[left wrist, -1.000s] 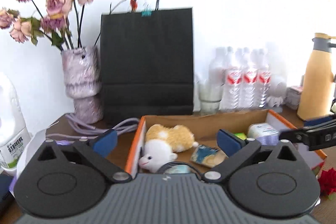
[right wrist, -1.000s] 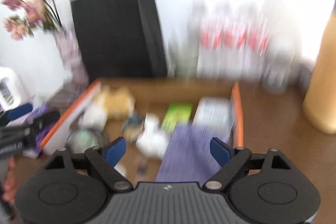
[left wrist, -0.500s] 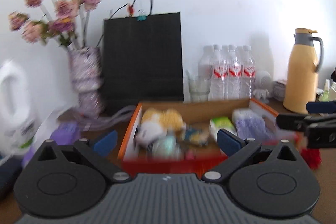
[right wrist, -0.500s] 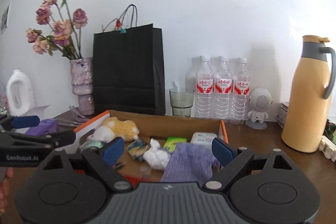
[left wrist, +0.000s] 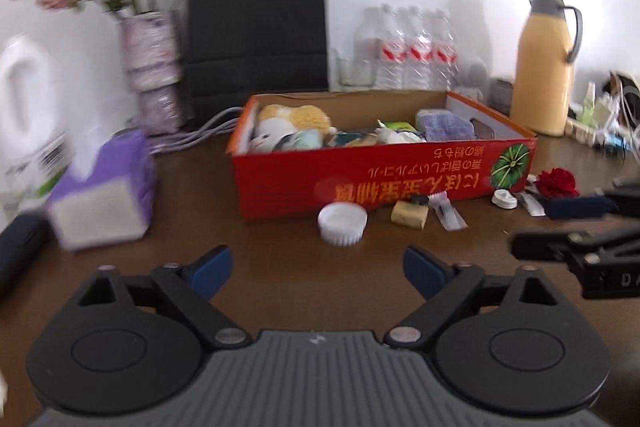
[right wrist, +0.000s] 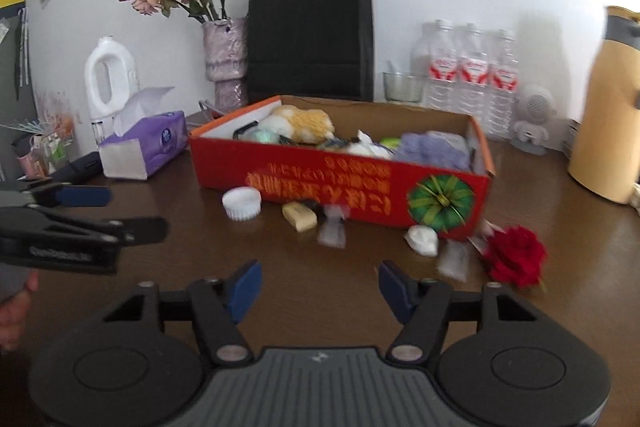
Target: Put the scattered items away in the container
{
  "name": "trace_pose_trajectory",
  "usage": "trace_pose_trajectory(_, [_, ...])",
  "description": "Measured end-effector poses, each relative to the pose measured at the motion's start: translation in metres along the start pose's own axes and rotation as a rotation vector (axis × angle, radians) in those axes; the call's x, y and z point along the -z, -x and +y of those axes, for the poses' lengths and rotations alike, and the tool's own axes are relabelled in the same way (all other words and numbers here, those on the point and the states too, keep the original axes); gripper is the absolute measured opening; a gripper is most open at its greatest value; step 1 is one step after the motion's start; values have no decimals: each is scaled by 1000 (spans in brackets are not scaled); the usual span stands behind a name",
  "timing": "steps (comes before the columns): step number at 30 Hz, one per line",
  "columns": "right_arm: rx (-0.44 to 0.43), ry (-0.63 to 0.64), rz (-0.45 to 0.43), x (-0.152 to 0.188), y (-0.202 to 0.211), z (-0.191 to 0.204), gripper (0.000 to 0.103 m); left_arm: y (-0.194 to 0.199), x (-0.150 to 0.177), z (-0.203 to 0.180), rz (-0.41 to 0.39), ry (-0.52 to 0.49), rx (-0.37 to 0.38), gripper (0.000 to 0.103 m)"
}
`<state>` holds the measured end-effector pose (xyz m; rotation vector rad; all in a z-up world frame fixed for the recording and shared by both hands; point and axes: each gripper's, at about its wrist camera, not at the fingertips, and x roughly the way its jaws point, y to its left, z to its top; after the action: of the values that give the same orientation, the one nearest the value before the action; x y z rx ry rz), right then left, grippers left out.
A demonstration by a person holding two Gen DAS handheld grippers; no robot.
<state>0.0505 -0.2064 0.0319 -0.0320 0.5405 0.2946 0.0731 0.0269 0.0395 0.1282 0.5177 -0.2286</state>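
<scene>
Closing hand-held gripper [right wrist: 320, 285] — nothing between.

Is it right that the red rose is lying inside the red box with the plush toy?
No. The red rose lies on the table in front of the red box, as the right wrist view shows. The plush toy is inside.

Red box [left wrist: 380, 183]: yellow East Asian characters across the front wall, printed upside down and too blurred to read for sure. Green ribbon emblem at the right end (no text in it). Water bottles [right wrist: 472, 67]: red/white labels, wording illegible. Right gripper [left wrist: 576, 227] side shows "D", rest cut off. Left gripper [right wrist: 80, 219] body has white lettering, too smeared to read.
</scene>
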Motion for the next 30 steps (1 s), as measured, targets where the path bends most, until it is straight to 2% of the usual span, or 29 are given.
trace_pose_trajectory(3, [-55,-35,-5,-23,-29,4,63,-34,-14,-4,9,-55,77,84])
trace_pose_trajectory(4, [-67,-53,-1,-30,-40,5,62,-46,-16,-4,35,-55,77,77])
trace_pose_trajectory(7, [-73,-120,31,-44,-69,6,55,-71,-17,0,97,-35,70,72])
trace_pose_trajectory(9, [-70,-154,57,-49,-84,7,49,-79,-17,4,101,-16,92,68])
trace_pose_trajectory(12, [-25,-208,117,-51,-104,10,45,-84,-20,7,98,6,123,53])
trace_pose_trajectory(14, [-8,-243,138,-48,-113,11,34,-88,-18,8,118,12,138,41])
trace_pose_trajectory(15, [5,-257,146,-46,-117,10,27,-88,-17,8,116,20,143,41])
trace_pose_trajectory(18, [17,-294,127,-43,-119,8,24,-83,-14,10,107,22,146,41])
trace_pose_trajectory(20, [28,-309,108,-41,-116,7,14,-81,-13,12,106,32,154,41])
trace_pose_trajectory(23, [23,-311,82,-40,-105,7,13,-77,-11,13,100,30,147,41])
trace_pose_trajectory(26, [27,-237,61,-38,-85,15,13,-66,-10,10,114,14,110,41])
trace_pose_trajectory(30, [-11,-123,14,-22,-30,18,13,-8,0,1,50,25,146,41])
